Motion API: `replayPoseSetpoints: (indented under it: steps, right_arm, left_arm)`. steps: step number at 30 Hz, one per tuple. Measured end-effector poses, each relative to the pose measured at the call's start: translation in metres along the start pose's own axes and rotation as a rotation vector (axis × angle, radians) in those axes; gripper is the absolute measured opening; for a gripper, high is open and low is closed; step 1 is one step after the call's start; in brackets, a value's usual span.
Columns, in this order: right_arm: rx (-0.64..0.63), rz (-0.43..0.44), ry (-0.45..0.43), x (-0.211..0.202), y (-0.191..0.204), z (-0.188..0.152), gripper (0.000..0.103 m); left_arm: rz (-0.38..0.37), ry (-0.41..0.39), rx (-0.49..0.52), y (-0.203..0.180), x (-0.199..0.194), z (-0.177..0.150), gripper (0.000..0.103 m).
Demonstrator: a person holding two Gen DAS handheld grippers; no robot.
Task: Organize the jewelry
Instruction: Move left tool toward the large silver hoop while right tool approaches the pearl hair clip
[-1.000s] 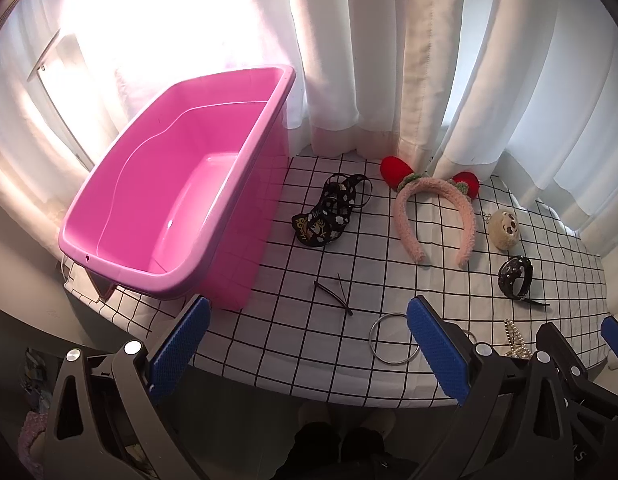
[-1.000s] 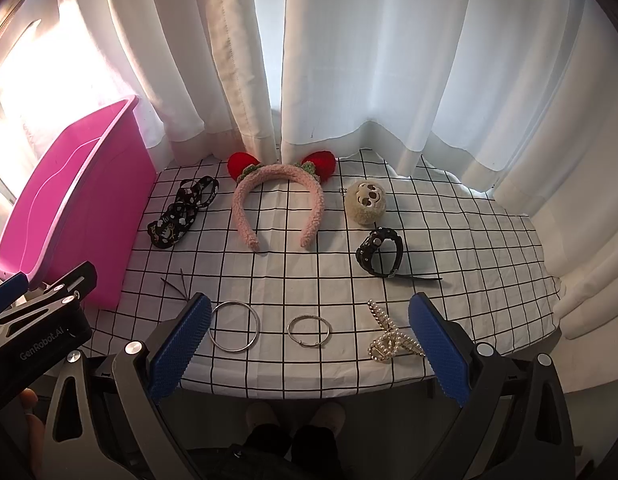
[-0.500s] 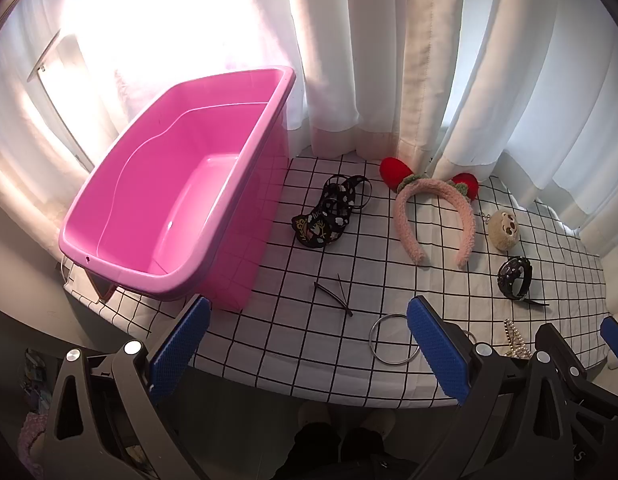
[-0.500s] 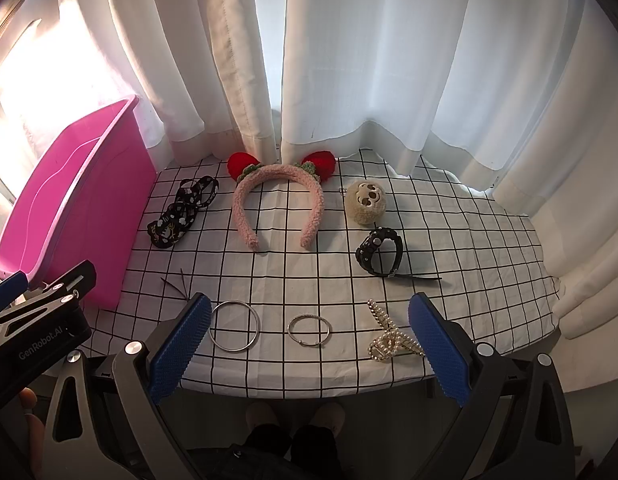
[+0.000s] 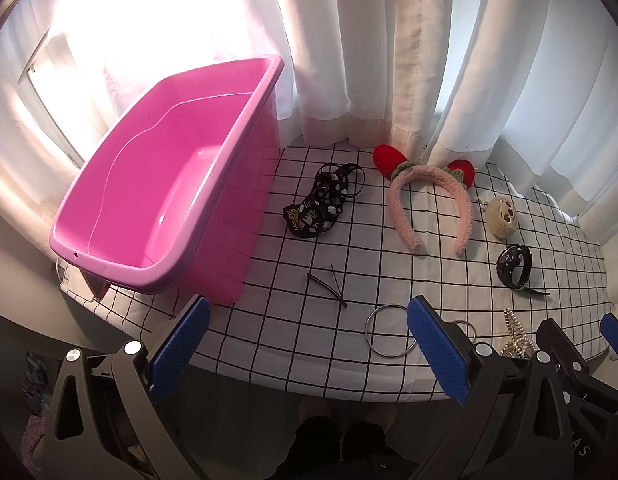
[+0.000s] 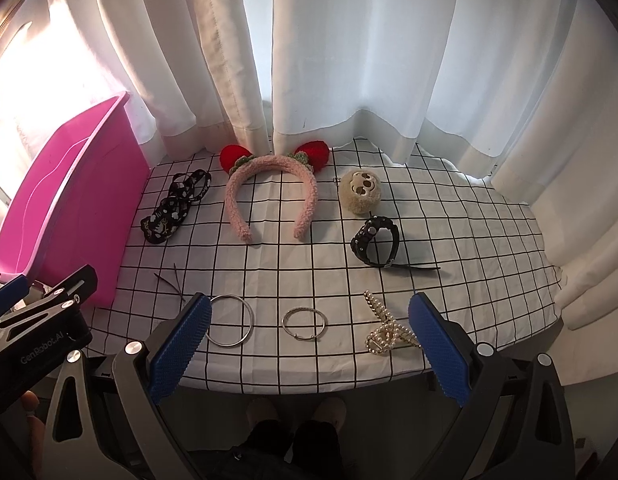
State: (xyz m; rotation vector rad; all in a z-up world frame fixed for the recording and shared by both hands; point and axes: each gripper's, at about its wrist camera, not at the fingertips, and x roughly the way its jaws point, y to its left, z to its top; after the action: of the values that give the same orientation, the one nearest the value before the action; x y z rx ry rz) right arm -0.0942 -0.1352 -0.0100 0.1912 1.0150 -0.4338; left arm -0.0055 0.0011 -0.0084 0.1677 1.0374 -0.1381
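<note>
Nothing is picked yet: the 2 tools, left gripper (image 5: 307, 354) and right gripper (image 6: 309, 346), hang spread and empty. Likely next, closing on the bangle (image 6: 304, 323) ahead between the right fingers, bound for the pink bin (image 5: 157, 184).

You see a glossy pink plastic tub (image 5: 157, 184) on a matt checked cloth (image 6: 449, 216), a fuzzy plush headband (image 6: 269, 196), two shiny metal rings (image 6: 229, 320), and ribbed blue pads (image 6: 181, 344) on matt black grippers.

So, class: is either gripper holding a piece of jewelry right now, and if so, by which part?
Nothing is held. The left gripper and right gripper are both open and empty, short of the table.
</note>
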Motion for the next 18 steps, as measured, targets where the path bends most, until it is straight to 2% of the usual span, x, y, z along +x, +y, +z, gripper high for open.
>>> replayPoseSetpoints:
  steps: [3,10,18]
  right_arm:
    - [0.011,0.022,0.010,0.006,-0.007,-0.005,0.094]
    - [-0.015,0.045,0.021,0.025,-0.020,-0.020,0.094]
    - [-0.012,0.045,0.055,0.056,-0.053,-0.037,0.094]
  left_arm:
    - [-0.028,0.011,0.004,-0.003,0.007,-0.004,0.097]
    - [-0.032,0.009,0.052,-0.018,0.026,-0.019,0.097]
    - [-0.057,0.088,0.093,-0.042,0.068,-0.041,0.097]
